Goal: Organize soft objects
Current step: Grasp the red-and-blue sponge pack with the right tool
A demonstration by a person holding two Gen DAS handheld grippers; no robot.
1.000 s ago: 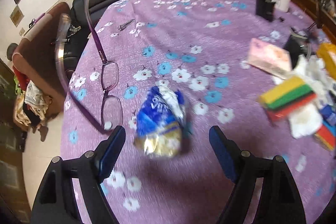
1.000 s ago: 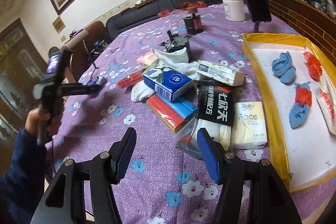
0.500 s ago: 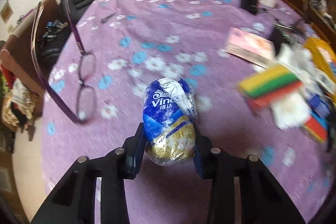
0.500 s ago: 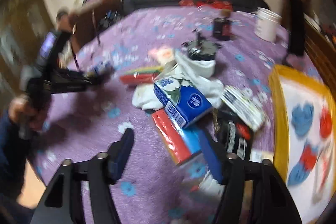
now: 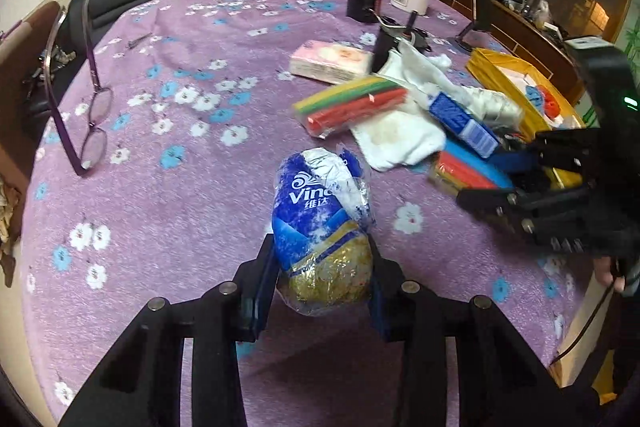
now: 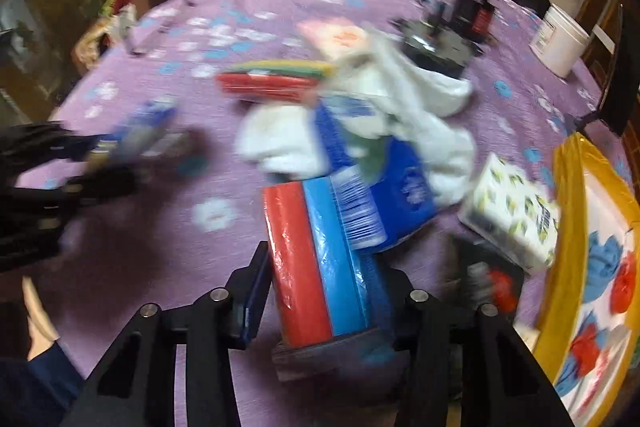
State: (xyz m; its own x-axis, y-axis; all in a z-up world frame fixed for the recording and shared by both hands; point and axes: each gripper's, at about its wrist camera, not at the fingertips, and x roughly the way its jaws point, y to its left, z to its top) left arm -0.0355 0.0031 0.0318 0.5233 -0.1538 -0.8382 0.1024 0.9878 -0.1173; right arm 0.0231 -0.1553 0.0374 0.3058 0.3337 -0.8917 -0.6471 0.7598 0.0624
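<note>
- The left tongs (image 5: 322, 283) pinch a blue and gold tissue roll (image 5: 322, 227), near the worktop's (image 5: 192, 195) near edge.
- The right tongs (image 6: 320, 291) are closing around a red and blue sponge pack (image 6: 316, 263); both pads look pressed against its sides.
- That pack sits beside the yellow tray (image 6: 568, 195), under a blue tissue box (image 6: 384, 179).

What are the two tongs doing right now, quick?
Left tongs: shut on the blue tissue pack.
Right tongs: closing around the red-and-blue pack.
</note>
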